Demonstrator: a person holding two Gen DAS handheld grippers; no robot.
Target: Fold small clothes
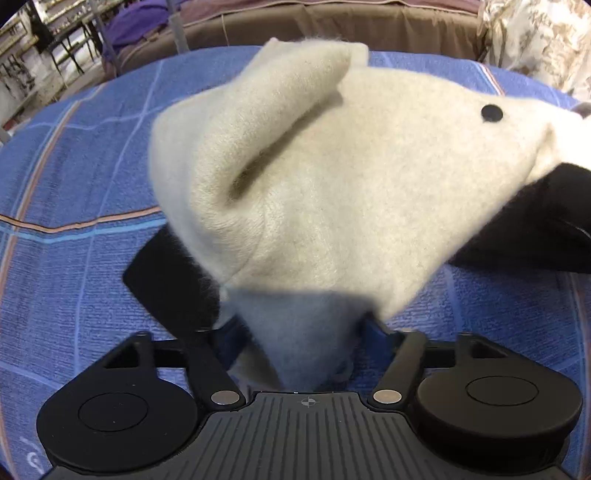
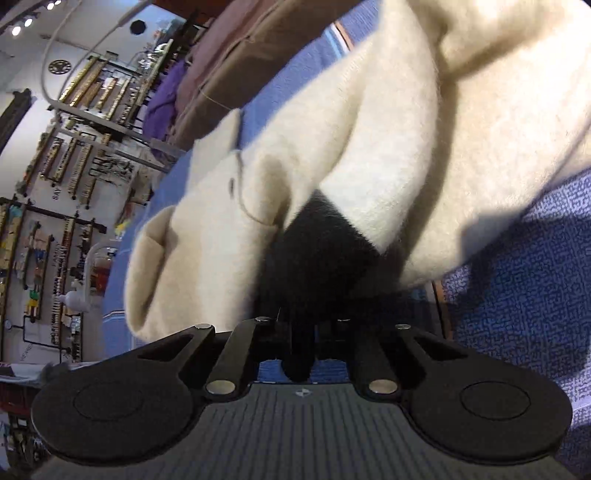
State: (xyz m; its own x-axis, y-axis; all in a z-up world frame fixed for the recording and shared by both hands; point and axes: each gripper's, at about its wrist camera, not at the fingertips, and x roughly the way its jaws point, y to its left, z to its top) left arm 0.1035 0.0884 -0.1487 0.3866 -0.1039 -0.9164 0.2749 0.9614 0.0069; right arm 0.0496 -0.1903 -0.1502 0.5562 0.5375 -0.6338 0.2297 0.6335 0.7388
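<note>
- Background, left wrist view, far left: racks and shelving (image 1: 48, 48), small and blurred; contents not legible.
- Purple fabric (image 1: 136, 26) heaped at upper left, beside a brown padded edge (image 1: 332, 29) running along the top.
- Blue checked bedspread (image 1: 74, 206) with pale and brown stripe lines, covering the whole work surface.
- Left gripper (image 1: 332, 254): jaws spread to their widest. One black finger (image 1: 162, 280) shows at lower left; the other (image 1: 554, 229) lies at far right, partly under cloth. The pads are not pressing on anything.
- Cream knitted garment (image 1: 332, 166): fuzzy, bunched and raised over the bedspread, draped across the gap between the left gripper's fingers. A deep fold runs through its left half; one black button (image 1: 492, 112) sits near its right end.
- Patterned beige fabric (image 1: 543, 40) at upper right.
- Right wrist view, left: wall racks (image 2: 74, 147) of hanging small items, tilted in frame.
- The cream garment (image 2: 369, 140) fills the centre and upper right, with a thin loose thread (image 2: 243, 192) on it.
- Right gripper (image 2: 317, 251): jaws drawn together, fingers a single dark mass pinching an edge of the cream garment, which folds around the tips.
- The bedspread (image 2: 524, 266) at right, in shadow below the garment.
</note>
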